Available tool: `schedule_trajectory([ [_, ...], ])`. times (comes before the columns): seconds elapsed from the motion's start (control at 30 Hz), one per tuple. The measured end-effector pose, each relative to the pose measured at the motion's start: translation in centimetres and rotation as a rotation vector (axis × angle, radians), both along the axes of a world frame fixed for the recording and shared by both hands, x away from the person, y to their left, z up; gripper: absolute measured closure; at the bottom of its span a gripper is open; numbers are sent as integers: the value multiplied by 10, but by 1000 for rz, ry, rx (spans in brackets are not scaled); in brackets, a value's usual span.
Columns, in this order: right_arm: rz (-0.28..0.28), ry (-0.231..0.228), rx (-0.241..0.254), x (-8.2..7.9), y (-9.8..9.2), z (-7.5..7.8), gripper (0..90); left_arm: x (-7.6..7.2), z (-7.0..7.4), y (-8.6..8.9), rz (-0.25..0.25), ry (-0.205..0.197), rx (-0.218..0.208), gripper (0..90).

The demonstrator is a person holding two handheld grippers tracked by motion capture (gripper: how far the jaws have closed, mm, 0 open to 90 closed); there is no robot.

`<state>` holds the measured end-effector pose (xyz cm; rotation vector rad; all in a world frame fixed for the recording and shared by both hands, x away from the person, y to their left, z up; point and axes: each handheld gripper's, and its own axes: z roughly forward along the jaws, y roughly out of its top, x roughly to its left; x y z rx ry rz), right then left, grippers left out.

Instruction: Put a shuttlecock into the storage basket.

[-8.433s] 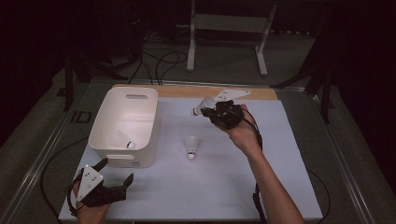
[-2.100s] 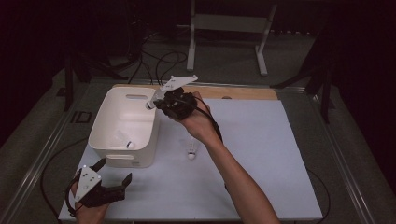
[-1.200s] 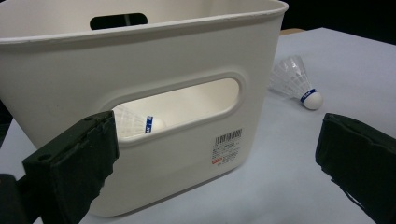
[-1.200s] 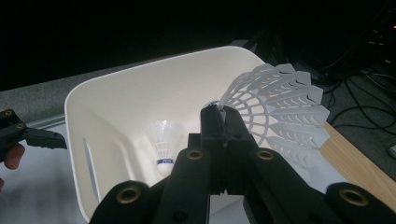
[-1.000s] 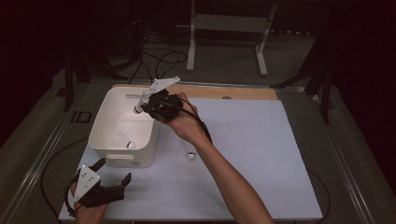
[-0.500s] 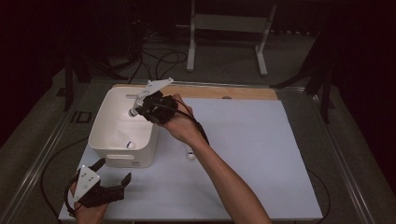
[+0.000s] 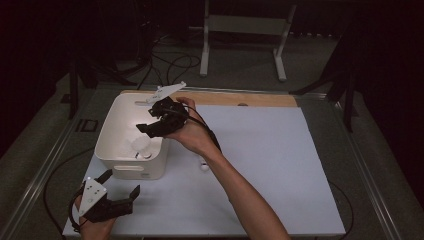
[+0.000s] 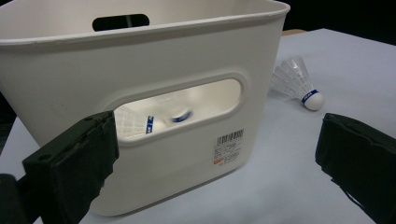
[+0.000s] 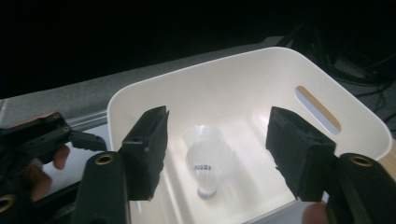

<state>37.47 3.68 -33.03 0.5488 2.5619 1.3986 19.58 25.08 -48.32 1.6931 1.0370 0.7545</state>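
Observation:
A white plastic bin (image 7: pixel 111 159) stands at the left of the white mat. My right gripper (image 7: pixel 149 122) hovers over its right rim, and its jaws have just been opening. In the right gripper view a white shuttlecock (image 9: pixel 205 163) with a blue band is blurred below and between the open jaws, inside the bin (image 9: pixel 345 112) and free of the pads. Through the handle slot of the bin (image 8: pixel 140 60), another shuttlecock (image 8: pixel 140 123) lies inside. A third shuttlecock (image 8: pixel 299 84) lies on the mat to the bin's right. My left gripper (image 7: pixel 120 184) rests open near the front left corner.
The white mat (image 7: pixel 280 165) stretches out to the right of the bin. A wooden strip (image 7: pixel 240 98) runs along its far edge. A grey metal stand (image 7: pixel 245 30) and cables (image 7: pixel 165 60) lie on the floor beyond the table.
My right gripper carried a shuttlecock from the mat's middle leftward over the bin, then opened and let it fall in. The left gripper has stayed put.

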Motion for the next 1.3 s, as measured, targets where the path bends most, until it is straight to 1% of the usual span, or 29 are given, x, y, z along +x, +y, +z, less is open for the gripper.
schedule_trajectory([
  [0.03, -1, -8, 2, 1, -3, 0, 276, 0, 0, 0, 0, -1, 0, 0],
  [0.07, -1, -8, 2, 1, -3, 0, 276, 0, 0, 0, 0, -1, 0, 0],
  [0.13, -14, -14, 1, 0, -4, -1, 233, 0, 0, 0, 0, 0, -1, 0],
  [0.17, -24, -18, -1, 0, -5, -1, 196, 0, 0, 0, 0, -1, 0, 0],
  [0.23, -26, -20, -2, 0, -6, -1, 188, 0, 0, 0, 0, -1, -1, 0],
  [0.27, -32, -21, 1, 0, -8, -1, 161, 0, 0, 0, 1, 0, -1, 0],
  [0.5, -50, -36, 3, 0, -17, -1, 103, 1, 0, 0, 1, 0, -2, 0],
  [0.67, -63, -40, 9, 1, -23, -1, 94, 1, 0, 0, -3, 1, 4, 0],
  [0.7, -75, -45, 9, 2, -28, -2, 89, 1, -1, 0, -3, 2, 3, 0],
  [0.8, -87, -51, 10, 2, -33, -2, 88, 1, -1, 0, -2, 2, 2, 0],
  [1.1, -113, -52, 22, 2, -45, -5, 89, 1, 0, -1, -2, 1, 4, 0],
  [1.13, -114, -54, 17, 3, -47, -6, 89, 1, 0, -1, -4, 2, 5, 0],
  [1.27, -131, -47, 23, 3, -52, -7, 88, 1, 0, -1, -1, 0, 2, 0],
  [1.3, -132, -53, 23, 4, -54, -7, 89, 1, 0, -1, -1, 2, 1, 0],
])
